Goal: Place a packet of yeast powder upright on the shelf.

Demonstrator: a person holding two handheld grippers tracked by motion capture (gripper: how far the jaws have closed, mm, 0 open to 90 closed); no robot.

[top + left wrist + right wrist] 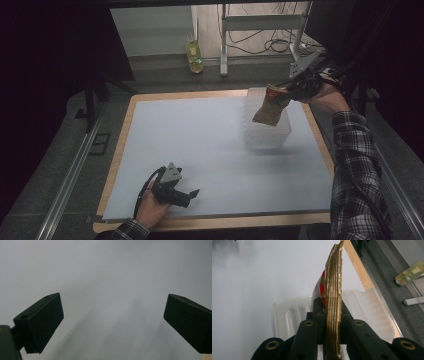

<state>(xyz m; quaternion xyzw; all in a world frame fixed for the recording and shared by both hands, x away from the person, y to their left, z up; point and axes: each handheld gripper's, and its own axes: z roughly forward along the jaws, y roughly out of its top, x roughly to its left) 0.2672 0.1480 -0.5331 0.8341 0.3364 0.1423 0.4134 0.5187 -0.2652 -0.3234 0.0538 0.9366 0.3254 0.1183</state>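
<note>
The left gripper [187, 192] rested low on the near-left part of the table [200, 150], held in the person's left hand [150, 210]. Its fingers [42, 322] stood wide apart with nothing between them, over the bare white table surface.

Further right, a clear plastic container [267, 135] stood open-topped on the far-right part of the table. Above it hung a snack pouch [270, 107], gold and brown with a red patch near its top. The right gripper [289, 94], held in the person's right hand [327, 97], had its fingers [312, 332] clamped together on the pouch's crimped top seal [333, 302].

The pouch appeared light and soft-walled, likely crinkly foil that yields under pressure, with contents that could crush; a hold on its body would be ill-advised. The flat sealed edge, where it was gripped, looked the soundest place to hold, though smooth film may slip if the grip eases.

The pouch's long axis ran from the gripped seal at upper right, down and to the left, tilted rather than plumb. Its free bottom end pointed down at the container's opening; whether it touched the rim could not be determined.
</note>
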